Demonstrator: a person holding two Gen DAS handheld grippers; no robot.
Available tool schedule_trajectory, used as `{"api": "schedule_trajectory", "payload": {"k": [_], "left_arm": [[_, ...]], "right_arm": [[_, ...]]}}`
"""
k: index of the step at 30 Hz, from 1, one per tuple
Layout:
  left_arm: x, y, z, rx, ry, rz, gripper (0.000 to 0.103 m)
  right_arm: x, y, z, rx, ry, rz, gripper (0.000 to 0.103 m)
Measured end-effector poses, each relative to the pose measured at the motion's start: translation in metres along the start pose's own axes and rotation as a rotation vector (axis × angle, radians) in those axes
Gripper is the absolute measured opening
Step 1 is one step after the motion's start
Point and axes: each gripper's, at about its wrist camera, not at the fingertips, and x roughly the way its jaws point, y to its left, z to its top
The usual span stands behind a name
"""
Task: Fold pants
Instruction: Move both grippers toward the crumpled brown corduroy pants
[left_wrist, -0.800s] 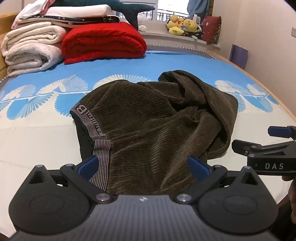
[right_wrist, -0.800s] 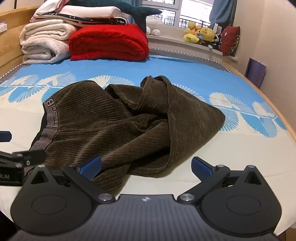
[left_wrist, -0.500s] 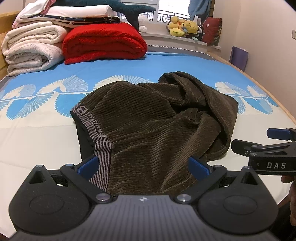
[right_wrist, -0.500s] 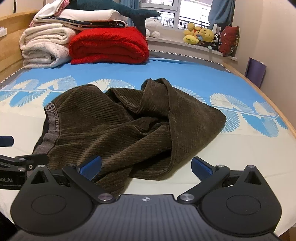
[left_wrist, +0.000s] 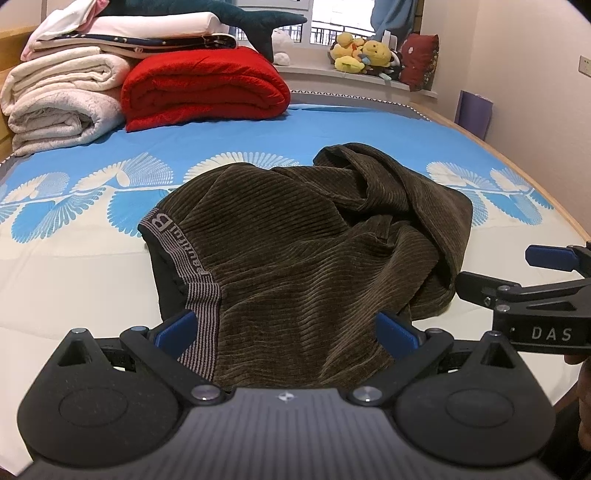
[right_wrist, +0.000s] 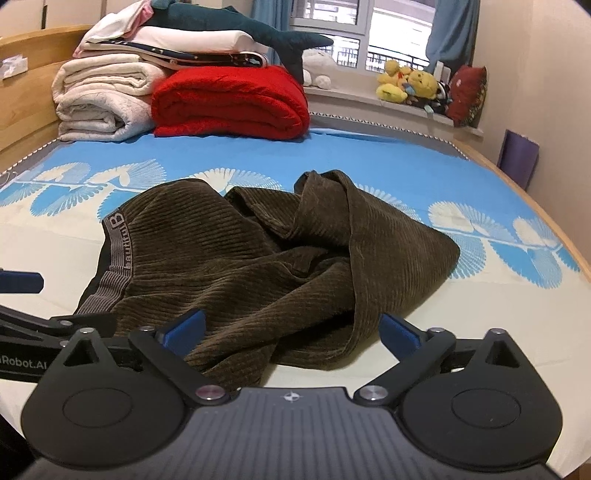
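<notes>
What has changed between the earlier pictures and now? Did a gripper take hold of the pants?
Little has changed. In the right wrist view the pants sit slightly higher and farther than 0.8 s ago, so the right gripper seems to have drawn back or tilted a little. The left gripper hardly moved. Neither took hold: both are open over the near edge. The pants lie crumpled as before on the bed.

I am looking into a home bedroom: a wide bed with a blue-and-cream feather-print sheet (right_wrist: 369, 162) is filling the view, folded white and red blankets (right_wrist: 229, 99) are lying stacked by its wooden headboard (right_wrist: 26, 92), and yellow plush toys (right_wrist: 410, 85) are sitting on the windowsill.
</notes>
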Motion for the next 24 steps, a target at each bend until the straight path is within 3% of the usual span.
{"api": "schedule_trajectory", "payload": {"k": [13, 21, 24], "left_arm": [[0.002, -0.002, 0.000, 0.007, -0.001, -0.005, 0.103], [-0.002, -0.004, 0.001, 0.023, -0.027, -0.020, 0.103], [-0.004, -0.007, 0.002, 0.048, -0.047, -0.027, 0.098]], "right_arm": [[-0.001, -0.004, 0.001, 0.033, 0.004, 0.023, 0.098], [-0.011, -0.007, 0.005, 0.075, -0.089, -0.045, 0.097], [-0.008, -0.009, 0.005, 0.071, -0.084, -0.069, 0.097]]}}
